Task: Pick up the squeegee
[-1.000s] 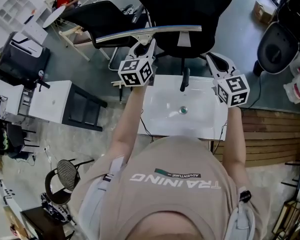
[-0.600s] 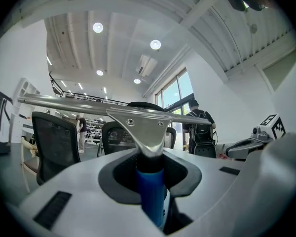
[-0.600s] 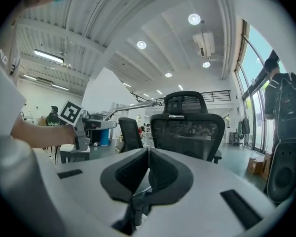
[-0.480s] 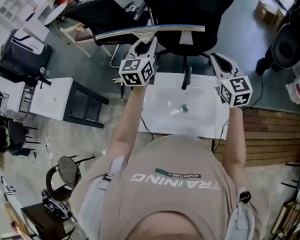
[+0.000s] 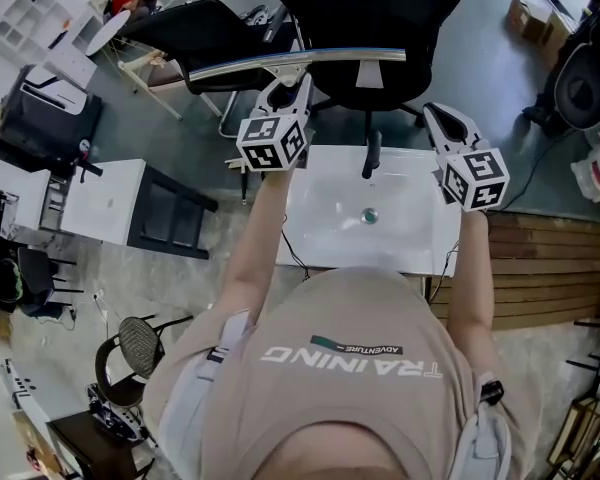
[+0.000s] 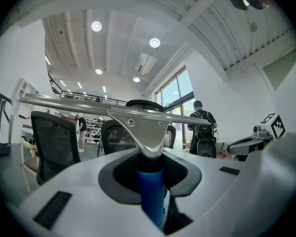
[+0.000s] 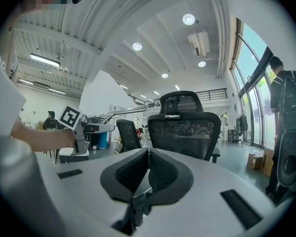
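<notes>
Squeegee [image 5: 298, 63] is held level above the far edge of the sink [image 5: 405, 233], its blue handle clamped in the L gripper [image 6: 150, 181]. R gripper [image 7: 147, 174], over the sink's right edge, is clenched w/ nothing inside. Prob. light and stiff (metal rail looks slick), so the handle is the best hold.

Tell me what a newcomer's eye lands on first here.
The long metal squeegee stands out first, its blue handle clamped in the left hand-held gripper and held out past the white sink. Behind it stands a big black office chair. The right hand-held gripper, shut and empty, is near the sink's far right corner.
</notes>
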`<state>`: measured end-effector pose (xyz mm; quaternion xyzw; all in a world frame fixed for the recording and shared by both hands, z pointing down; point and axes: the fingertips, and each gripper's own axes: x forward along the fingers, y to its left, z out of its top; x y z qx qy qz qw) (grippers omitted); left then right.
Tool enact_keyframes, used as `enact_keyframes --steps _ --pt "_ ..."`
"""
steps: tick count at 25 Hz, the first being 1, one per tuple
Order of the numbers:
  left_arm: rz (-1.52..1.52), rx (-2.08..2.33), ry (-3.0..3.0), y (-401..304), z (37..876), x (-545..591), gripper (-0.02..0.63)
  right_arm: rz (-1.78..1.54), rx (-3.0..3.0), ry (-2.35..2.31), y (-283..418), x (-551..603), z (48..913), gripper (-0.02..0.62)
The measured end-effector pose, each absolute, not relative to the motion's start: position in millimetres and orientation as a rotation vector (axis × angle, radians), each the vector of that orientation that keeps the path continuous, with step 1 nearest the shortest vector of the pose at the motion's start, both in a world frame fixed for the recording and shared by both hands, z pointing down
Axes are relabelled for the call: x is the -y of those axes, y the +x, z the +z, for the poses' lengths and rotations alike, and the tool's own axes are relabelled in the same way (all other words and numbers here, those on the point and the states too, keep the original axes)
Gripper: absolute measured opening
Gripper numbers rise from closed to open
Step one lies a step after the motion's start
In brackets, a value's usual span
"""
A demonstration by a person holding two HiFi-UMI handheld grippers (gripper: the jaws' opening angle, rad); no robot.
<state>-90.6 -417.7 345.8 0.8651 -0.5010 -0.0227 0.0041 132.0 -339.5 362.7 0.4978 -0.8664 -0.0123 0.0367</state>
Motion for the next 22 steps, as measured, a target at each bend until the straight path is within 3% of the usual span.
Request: enact_keyframes --steps 22 --pt "-0.083 1.519 2.747 -77 341 429 0.098 -0.09 2.665 1.57 140 349 339 0.037"
